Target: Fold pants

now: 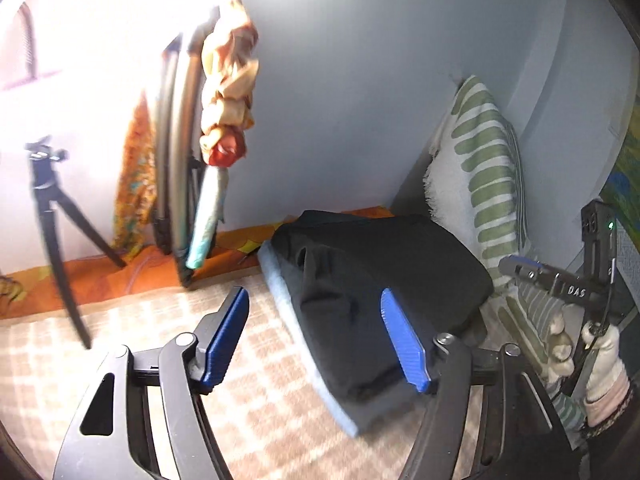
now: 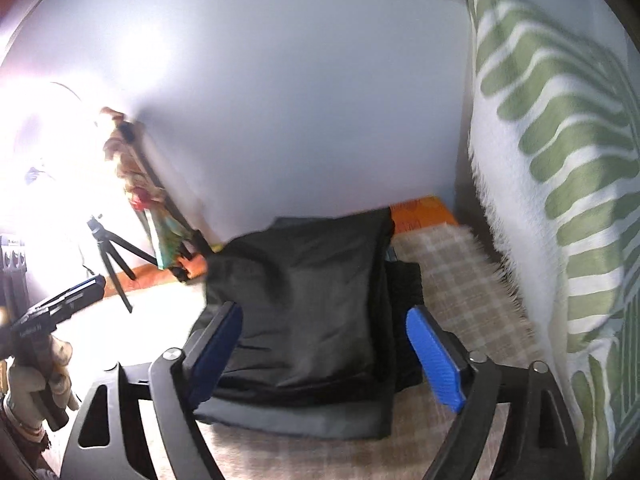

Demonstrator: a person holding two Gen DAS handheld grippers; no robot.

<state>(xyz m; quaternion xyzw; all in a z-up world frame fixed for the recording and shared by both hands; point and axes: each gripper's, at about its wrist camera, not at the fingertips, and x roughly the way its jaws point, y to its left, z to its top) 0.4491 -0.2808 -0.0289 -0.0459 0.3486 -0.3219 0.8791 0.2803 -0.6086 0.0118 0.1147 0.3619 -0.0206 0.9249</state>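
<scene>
Pale blue wall (image 1: 360, 80), checked bedcover (image 1: 260, 420), striped pillow (image 2: 560, 200), glaring window (image 1: 80, 20)

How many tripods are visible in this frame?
1. A small black tripod stands on the checked bedcover at far left, left of the folded black pants; the right wrist view shows the same one. Others may be out of frame.

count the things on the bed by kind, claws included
folded black pants: 1
green-striped pillow: 1
small black tripod: 1
claws, both open and empty: 2 (left claw, right claw)
total: 5
</scene>
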